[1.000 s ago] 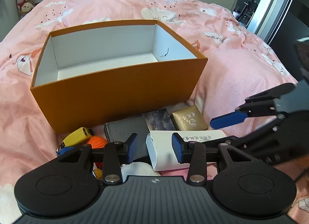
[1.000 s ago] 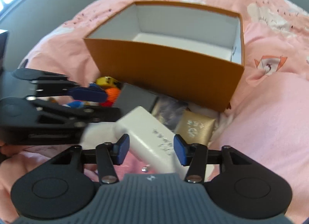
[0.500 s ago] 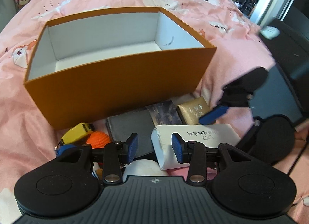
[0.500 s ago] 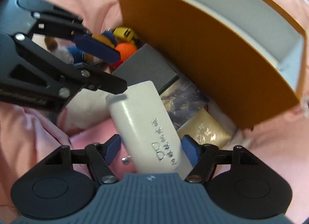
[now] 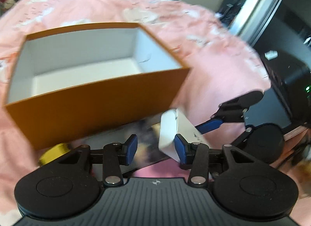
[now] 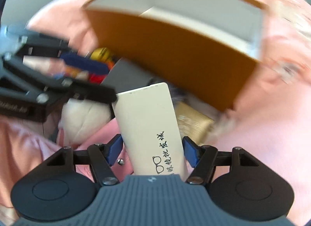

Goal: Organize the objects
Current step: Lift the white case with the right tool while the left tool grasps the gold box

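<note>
left wrist view: left tool (image 5: 155, 149) is open, jaws just widened, nothing pressed between the pads. the white case (image 5: 171, 134) sits at its right pad, one end poking into the gap, tilted up off the bed (image 5: 213, 70). orange box (image 5: 101, 97) stands straight ahead of the tool, open top, looks empty inside. right tool (image 5: 211, 124) comes in from the right, one blue finger alongside the case. yellow toy (image 5: 52, 153) low left of the tool, blurred.

right wrist view: right tool (image 6: 153, 153) straddles the case (image 6: 149, 126) lengthwise, jaws just closed in a bit; the pads look to sit at the case sides, but i can't tell if they press. left tool (image 6: 85, 66) is left of it, one finger tip at the case's far corner. gold box (image 6: 192, 124) right ahead, grey box (image 6: 126, 72) beyond, both under the orange box (image 6: 175, 56) wall.

risks: grip is at one end of a long case, so it may pivot and slip when lifted. the two tools are crowded and could collide. case could clip the box wall going in.
</note>
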